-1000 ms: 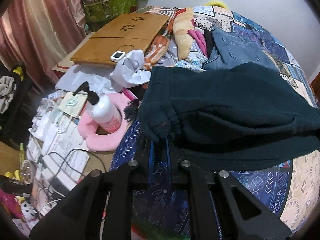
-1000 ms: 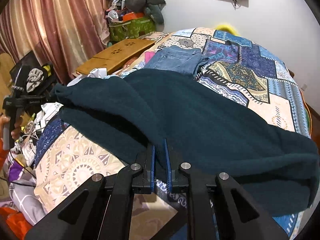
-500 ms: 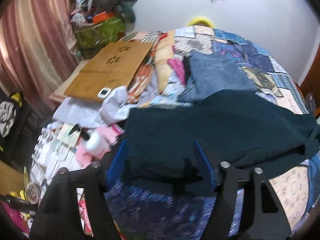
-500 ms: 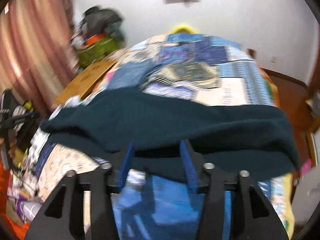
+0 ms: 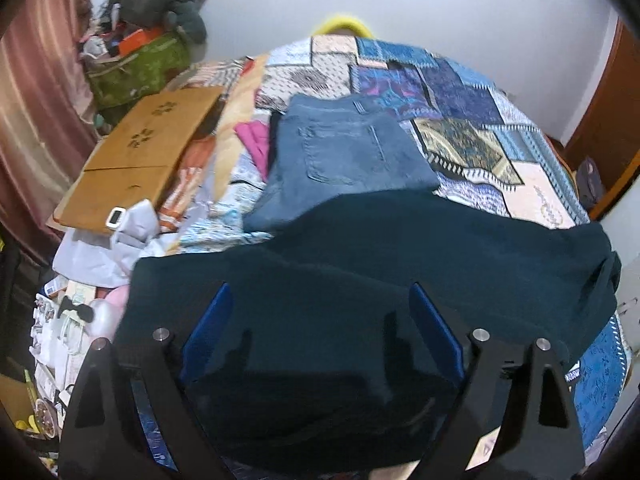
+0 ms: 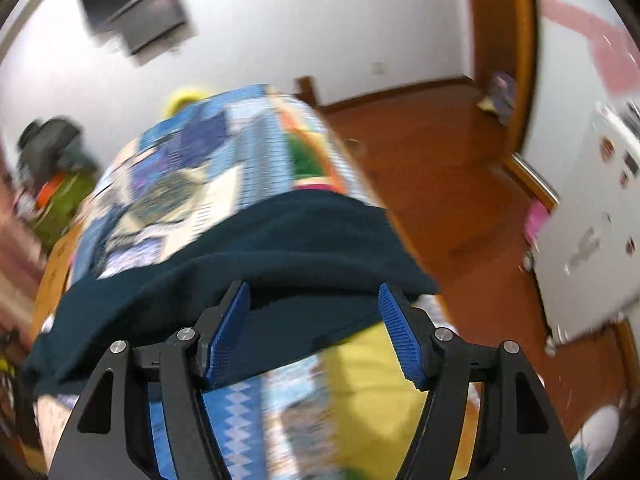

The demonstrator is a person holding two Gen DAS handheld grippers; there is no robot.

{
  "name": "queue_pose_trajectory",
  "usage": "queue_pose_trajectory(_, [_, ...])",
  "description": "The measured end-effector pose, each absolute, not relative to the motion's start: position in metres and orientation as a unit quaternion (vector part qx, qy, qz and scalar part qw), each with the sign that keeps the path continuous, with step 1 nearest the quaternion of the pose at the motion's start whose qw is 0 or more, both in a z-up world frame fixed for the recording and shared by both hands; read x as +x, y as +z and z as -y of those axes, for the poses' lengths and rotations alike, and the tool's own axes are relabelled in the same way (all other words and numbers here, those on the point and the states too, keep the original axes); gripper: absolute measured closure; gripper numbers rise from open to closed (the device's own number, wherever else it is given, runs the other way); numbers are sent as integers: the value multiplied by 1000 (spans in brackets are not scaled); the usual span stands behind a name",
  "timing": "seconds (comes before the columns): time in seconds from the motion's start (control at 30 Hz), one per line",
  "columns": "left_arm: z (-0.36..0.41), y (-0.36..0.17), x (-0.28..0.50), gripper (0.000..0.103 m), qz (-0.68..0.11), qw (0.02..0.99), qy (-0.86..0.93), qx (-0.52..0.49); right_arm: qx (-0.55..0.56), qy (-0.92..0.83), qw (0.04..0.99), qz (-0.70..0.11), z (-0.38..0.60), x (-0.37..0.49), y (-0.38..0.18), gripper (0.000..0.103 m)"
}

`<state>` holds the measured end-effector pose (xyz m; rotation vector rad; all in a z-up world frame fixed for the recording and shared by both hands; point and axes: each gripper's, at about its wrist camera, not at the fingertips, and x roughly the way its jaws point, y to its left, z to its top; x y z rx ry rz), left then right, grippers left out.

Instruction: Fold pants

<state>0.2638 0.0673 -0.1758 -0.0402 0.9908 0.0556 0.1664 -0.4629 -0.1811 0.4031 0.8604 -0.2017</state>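
The dark teal pants [image 5: 400,256] lie folded across the near part of the patchwork bedspread [image 5: 460,112]. My left gripper [image 5: 320,320] hangs above their left half with its jaws opening wide; the cloth lies under the blue pads [image 5: 208,324], not pinched. In the right wrist view the pants [image 6: 260,248] drape over the bed's right edge. My right gripper [image 6: 316,320] stands over that end, jaws opening, with nothing pressed between its pads [image 6: 396,332].
Folded blue jeans [image 5: 340,156] rest on the bed beyond the teal pants. A wooden lap desk [image 5: 144,148], papers and clutter crowd the left side. To the right lie a wooden floor [image 6: 440,168], a doorway and a white cabinet [image 6: 592,232].
Both grippers let go of the teal pants and opened. The left one rose and pulled back; the right one swung toward the bed's right edge and rolled.
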Motion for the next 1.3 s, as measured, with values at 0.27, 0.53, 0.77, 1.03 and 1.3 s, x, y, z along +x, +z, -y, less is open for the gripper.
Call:
queue_pose_trajectory(0.27, [-40,-208,274,13,-503,864,31,19,283,-114,834,-460,505,199,-221,40])
queue_pose_trajectory(0.53, [-37,-222,270,10,-507,860,42,29,360,-81,788,-493,514,214,-258,40])
queue_pose_trajectory(0.77, [-39,-224,269,9,-509,860,47,18,382,-63,779,-493,521,213,-267,65])
queue_pose_trajectory(1.03, [-35,-220,265,9,-509,859,42,19,306,-75,823,-473,513,220,-237,92])
queue_pose_trajectory(1.3, [-20,-208,254,9,-504,863,17,30,211,-84,887,-403,522,219,-164,94])
